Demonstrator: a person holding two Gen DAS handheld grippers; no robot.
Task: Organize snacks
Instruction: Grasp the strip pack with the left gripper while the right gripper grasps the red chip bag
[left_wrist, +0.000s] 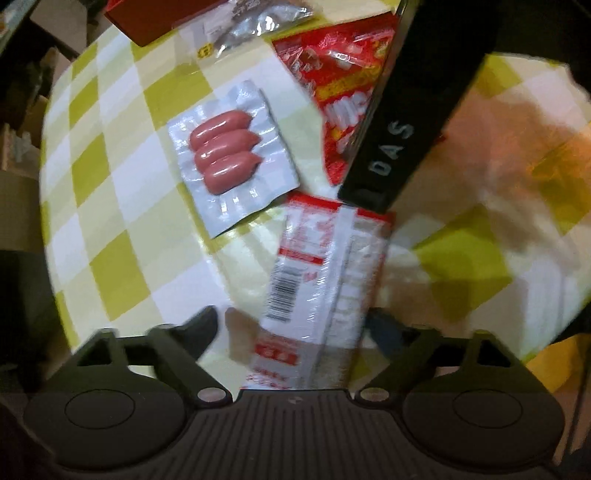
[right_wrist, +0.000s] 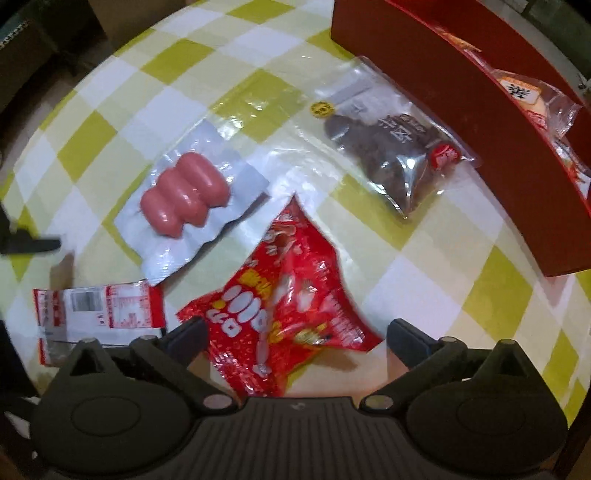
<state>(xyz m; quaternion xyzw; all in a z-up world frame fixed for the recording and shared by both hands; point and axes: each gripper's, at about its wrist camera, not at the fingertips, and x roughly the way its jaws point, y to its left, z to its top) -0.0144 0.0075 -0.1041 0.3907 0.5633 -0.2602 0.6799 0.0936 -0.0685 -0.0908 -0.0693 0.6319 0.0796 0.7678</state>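
Red snack bag (right_wrist: 280, 314) lies between released right tongs (right_wrist: 297, 336); left tongs (left_wrist: 291, 325) gape

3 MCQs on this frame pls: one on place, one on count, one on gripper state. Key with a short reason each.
1. Where does the clear pack of dark snacks lie?
A. inside the red box
B. on the checked tablecloth beside the red box
C. under the sausage pack

2. How many sausages are in the sausage pack?
A. one
B. three
C. six

3. How is the right gripper?
A. shut on the sausage pack
B. out of view
C. open around the red snack bag

Key: B, it lies flat against the box's outer wall; B, three pink links show; C, fingers stand apart either side of the bag.
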